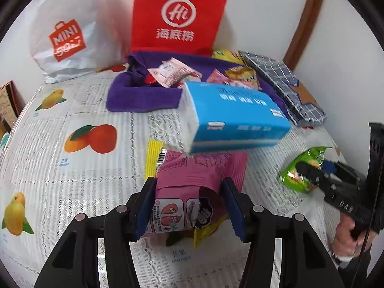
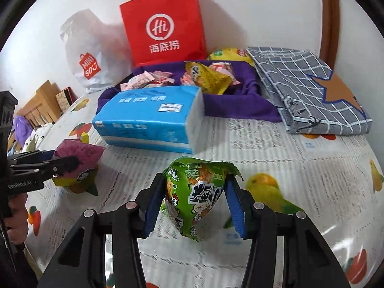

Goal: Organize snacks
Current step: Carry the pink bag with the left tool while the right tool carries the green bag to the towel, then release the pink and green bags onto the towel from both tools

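A pink snack packet sits crumpled between the pads of my left gripper, which is shut on it; a yellow packet lies beneath it on the table. In the right wrist view my right gripper is shut on a green snack packet, held a little above the tablecloth. The left gripper with the pink packet shows at that view's left edge. At the right of the left wrist view are the right gripper and the green packet. Behind them, a purple cloth tray holds several small snack packets.
A blue tissue pack lies between the grippers and the purple tray. A red paper bag and a white plastic bag stand against the wall. A folded grey checked cloth lies at the right. The fruit-print tablecloth covers the table.
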Available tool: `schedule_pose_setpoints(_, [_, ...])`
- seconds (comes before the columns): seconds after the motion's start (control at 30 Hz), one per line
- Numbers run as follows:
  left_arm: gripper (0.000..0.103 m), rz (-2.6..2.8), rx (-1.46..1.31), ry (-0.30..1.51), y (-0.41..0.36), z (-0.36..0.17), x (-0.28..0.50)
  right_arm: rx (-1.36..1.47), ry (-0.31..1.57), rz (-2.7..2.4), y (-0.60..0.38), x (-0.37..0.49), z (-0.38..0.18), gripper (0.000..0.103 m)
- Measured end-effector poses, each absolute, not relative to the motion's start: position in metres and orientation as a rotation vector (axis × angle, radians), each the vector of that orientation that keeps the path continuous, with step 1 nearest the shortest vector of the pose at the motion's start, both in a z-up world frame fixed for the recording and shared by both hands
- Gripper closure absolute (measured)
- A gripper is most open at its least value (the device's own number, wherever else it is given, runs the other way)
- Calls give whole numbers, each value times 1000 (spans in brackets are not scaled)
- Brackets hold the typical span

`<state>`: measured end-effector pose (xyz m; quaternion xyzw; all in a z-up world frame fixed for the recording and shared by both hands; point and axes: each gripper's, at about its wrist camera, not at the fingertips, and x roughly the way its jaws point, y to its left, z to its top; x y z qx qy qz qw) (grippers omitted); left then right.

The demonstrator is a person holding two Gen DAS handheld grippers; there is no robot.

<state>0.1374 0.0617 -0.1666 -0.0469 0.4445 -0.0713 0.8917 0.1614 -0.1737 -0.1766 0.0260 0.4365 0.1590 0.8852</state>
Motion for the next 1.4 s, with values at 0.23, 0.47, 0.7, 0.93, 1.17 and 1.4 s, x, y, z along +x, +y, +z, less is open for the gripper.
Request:
schedule_pose_setpoints(0.23, [49,-118,-105,864,60,-171,139,57,904,312,-170,161,-185,53])
schedule_pose_setpoints(0.47, [53,-125,-105,874,61,-167,138,115,937,295,-179,166,-190,54])
schedule_pose_setpoints(0.7, [53,-167,-133,863,63,-109,162,200,866,334,-196,191,-132,55])
schedule_pose_setpoints(0.93, [53,-116,-92,866,50,-85,263,147,795,322,-188,279,-93,55])
schedule_pose_setpoints(1.17, [52,-115,-87,936,34,-118,340,111,849,322,-158,373,-116,55])
schedule_pose_setpoints(1.4, [39,-102,-79,958,29,-131,354,101,923,309,-149,404,-147,50])
